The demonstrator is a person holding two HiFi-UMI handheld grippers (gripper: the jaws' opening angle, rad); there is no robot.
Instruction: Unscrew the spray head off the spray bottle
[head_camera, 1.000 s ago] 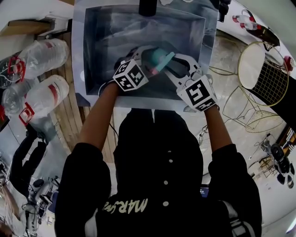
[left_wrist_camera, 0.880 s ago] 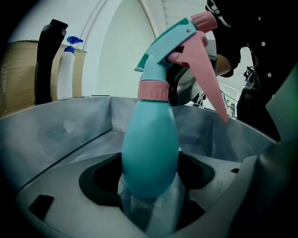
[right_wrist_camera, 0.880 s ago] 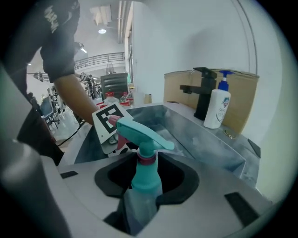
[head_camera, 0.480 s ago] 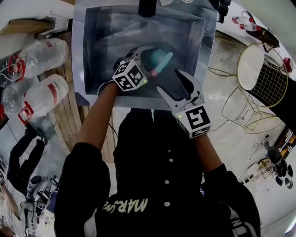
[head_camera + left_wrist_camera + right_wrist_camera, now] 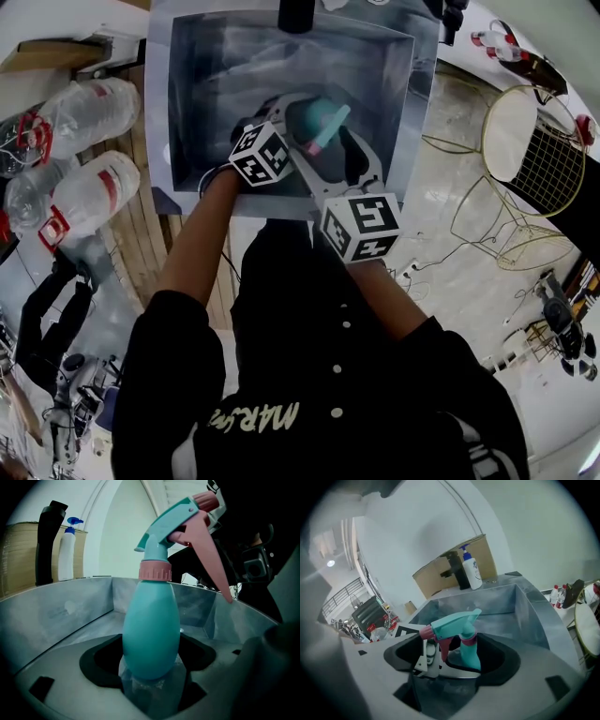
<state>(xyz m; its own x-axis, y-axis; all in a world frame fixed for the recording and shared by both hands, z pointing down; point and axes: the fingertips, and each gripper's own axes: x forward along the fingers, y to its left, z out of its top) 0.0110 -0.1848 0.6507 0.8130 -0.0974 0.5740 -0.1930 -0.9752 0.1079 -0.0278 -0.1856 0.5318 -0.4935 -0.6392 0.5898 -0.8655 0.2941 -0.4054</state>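
Observation:
A teal spray bottle (image 5: 151,634) with a pink collar (image 5: 155,570) stands upright over the steel sink (image 5: 187,94). My left gripper (image 5: 150,679) is shut on its lower body. The teal spray head (image 5: 452,623) with its pink trigger is on the bottle neck. My right gripper (image 5: 457,670) has just been opening. Its jaws stand wide, with the spray head in the gap ahead of them and neither pad touching it. In the head view the right gripper (image 5: 328,155) reaches up from below toward the bottle (image 5: 319,117), beside the left gripper (image 5: 298,117).
A black faucet (image 5: 47,541) and a white pump bottle (image 5: 68,550) stand behind the sink. Large plastic water bottles (image 5: 84,112) lie on the wooden counter to the left. A round wire-frame table (image 5: 525,131) is on the floor at the right.
The right gripper let go of the spray head, drew back, rolled so its marker cube swung left, and came back near the bottle with jaws wide. The left gripper and bottle stayed put.

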